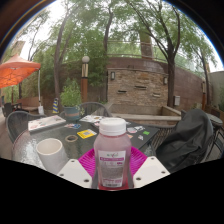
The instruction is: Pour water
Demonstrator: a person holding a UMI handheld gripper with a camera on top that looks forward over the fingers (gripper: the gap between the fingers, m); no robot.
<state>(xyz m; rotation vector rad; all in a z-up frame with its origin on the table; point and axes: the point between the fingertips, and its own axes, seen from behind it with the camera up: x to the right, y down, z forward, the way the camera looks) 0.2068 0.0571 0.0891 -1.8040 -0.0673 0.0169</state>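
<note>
The bottle looks translucent plastic (pink label glossy), beside a smooth white cup.

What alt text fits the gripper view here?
A clear plastic bottle with a pink label is held upright between the pink pads of the gripper, above a round glass patio table. A white cup stands just ahead beside the bottle; trees and a stone wall lie beyond.

The bottle stands between the fingers; its base is hidden below their tips. Label text is too small to read. Pad contact with the bottle's sides cannot be determined. Small items on the counter behind are unidentifiable.
</note>
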